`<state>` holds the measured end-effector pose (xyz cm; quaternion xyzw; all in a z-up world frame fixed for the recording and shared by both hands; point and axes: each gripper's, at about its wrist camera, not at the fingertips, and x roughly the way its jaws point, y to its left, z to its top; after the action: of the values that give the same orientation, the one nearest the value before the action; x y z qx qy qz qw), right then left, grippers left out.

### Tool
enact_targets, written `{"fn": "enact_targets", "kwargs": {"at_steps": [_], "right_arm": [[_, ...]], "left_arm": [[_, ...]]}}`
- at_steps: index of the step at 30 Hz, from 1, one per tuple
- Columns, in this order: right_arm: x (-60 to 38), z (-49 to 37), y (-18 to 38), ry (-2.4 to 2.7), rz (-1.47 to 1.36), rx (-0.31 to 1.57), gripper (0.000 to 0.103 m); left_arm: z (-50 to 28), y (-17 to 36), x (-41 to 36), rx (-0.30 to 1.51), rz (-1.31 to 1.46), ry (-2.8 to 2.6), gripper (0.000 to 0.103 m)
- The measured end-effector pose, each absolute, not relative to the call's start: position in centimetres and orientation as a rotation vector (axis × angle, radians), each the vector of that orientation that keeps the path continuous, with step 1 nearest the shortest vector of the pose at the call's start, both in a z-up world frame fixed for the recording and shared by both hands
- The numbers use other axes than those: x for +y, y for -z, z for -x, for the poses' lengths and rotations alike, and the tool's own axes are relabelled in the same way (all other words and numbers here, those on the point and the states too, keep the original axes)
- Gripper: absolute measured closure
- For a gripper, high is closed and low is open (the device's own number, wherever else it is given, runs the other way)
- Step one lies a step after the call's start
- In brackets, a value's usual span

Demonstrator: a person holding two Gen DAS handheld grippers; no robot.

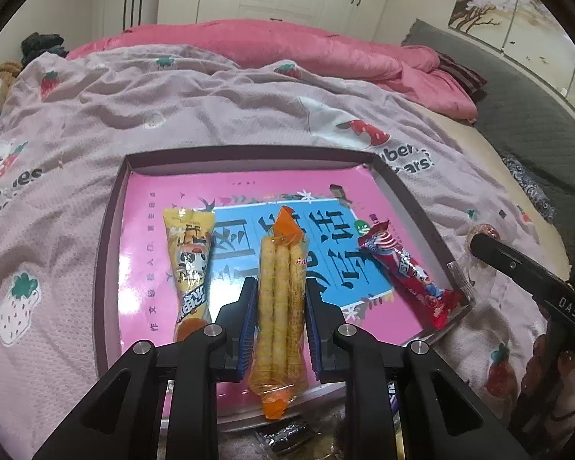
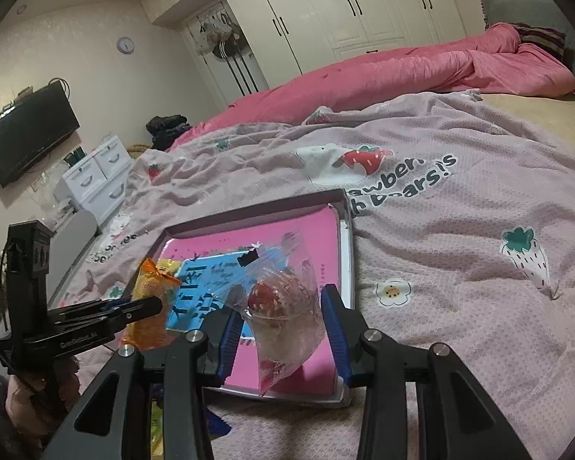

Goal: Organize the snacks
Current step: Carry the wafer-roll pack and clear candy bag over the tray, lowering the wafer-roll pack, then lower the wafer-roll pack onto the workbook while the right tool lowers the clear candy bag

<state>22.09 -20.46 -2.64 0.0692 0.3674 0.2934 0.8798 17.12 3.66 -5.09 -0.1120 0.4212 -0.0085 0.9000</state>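
Left gripper [image 1: 280,306]: jaws closed in on the orange pack of wafer rolls [image 1: 280,303], blue pads against both long sides; I read this as a hold, pack not yet released. The pack's long axis runs straight along my fingers, away from the camera, its tail seal hanging below the jaws at the near rim of the pink tray [image 1: 107,230]. It sits between the yellow snack stick [image 1: 189,264], lying nearly parallel on the left, and the red snack stick [image 1: 406,272], angled on the right; apart from both. Lowering it straight down should keep the row. Right gripper [image 2: 280,329]: jaws fairly wide, a clear bag with a red-topped sweet [image 2: 278,306] between them; the left pad seems to touch the plastic, the right pad stands off, so I cannot tell if it is gripped. That bag hangs over the tray's right near corner, so the right hand is nearer the free space past the red stick.
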Motion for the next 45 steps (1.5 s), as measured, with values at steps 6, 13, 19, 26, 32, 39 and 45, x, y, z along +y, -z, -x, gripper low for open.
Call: {"fn": "enact_targets", "kwargs": {"at_steps": [6, 13, 19, 26, 32, 39, 45], "right_arm": [[-19.4, -22.2, 3.6, -0.576, -0.062, 0.795, 0.062], [-19.1, -22.4, 4.3, -0.583, -0.054, 0.82, 0.062], [-19.0, -22.3, 4.6, -0.592, -0.054, 0.836, 0.062], [-18.4, -22.1, 5.0, -0.608, -0.033, 0.854, 0.062], [-18.1, -21.9, 5.1, -0.62, -0.027, 0.86, 0.062], [-18.0, -21.8, 5.1, -0.626, -0.022, 0.86, 0.062], [-18.0, -21.8, 5.0, -0.627, -0.024, 0.862, 0.062]], "left_arm": [[-17.4, 5.6, 3.4, 0.883, 0.21, 0.02, 0.079], [-17.8, 6.0, 3.4, 0.891, 0.206, 0.023, 0.079], [-17.8, 6.2, 3.3, 0.904, 0.201, 0.027, 0.079], [-17.9, 6.4, 3.1, 0.909, 0.197, 0.033, 0.079], [-18.1, 6.4, 3.2, 0.902, 0.189, 0.032, 0.079], [-18.0, 6.2, 3.6, 0.902, 0.197, 0.029, 0.076], [-18.0, 6.1, 3.8, 0.907, 0.198, 0.022, 0.072]]}}
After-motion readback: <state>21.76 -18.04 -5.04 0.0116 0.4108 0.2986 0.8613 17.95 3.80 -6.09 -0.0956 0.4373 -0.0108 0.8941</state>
